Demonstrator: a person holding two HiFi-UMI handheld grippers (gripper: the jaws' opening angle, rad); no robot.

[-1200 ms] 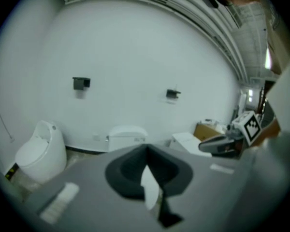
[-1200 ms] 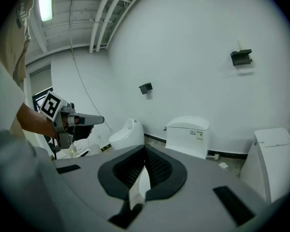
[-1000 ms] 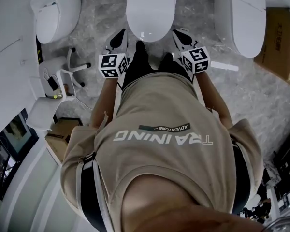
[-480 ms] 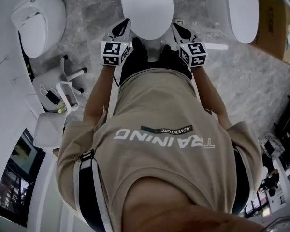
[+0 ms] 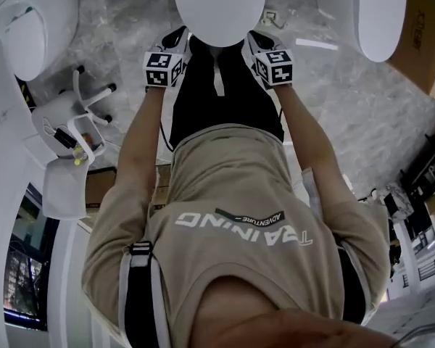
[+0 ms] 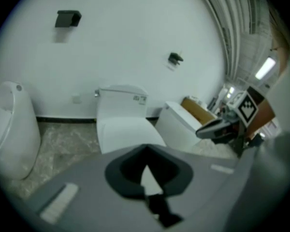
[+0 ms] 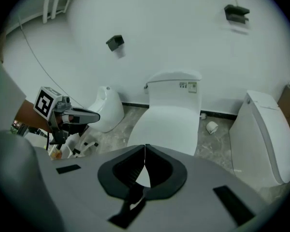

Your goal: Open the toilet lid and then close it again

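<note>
Toilet lid (image 5: 219, 6): white, oval, down flat over the bowl. It sits at the top centre of the head view, straight ahead of the person. In the right gripper view the lid (image 7: 168, 125) slopes down from the white tank (image 7: 175, 92) that stands against the wall (image 7: 174, 37).

Left tool (image 5: 180, 38): just beside the lid's front left edge, pointing forward and down. Its own view shows the jaws brought together at the tips, nothing between them, with the lid (image 6: 128, 133) ahead of the tips.

Right tool (image 5: 252, 39): mirrors it at the front right edge. Jaws closed tip to tip, empty. From the head view I cannot tell whether either tool touches the lid.

Each tool shows in the other's view, off to the side: right tool (image 6: 217, 128), left tool (image 7: 79, 115).

Person: beige shirt (image 5: 232, 216), black trousers (image 5: 225, 100), standing over the bowl.

Surroundings:
- Marbled grey floor (image 5: 130, 20).
- Second toilet (image 5: 370, 13) to the right, lid also down.
- Rounded white fixture (image 5: 29, 20) to the left.
- White stand with a star-shaped base (image 5: 72, 114) near that fixture.
- Cardboard box (image 5: 420, 35) at far right.
- Paper roll (image 7: 211, 126) on the floor between the two toilets.
- Two black fittings high on the wall (image 7: 115, 42).
</note>
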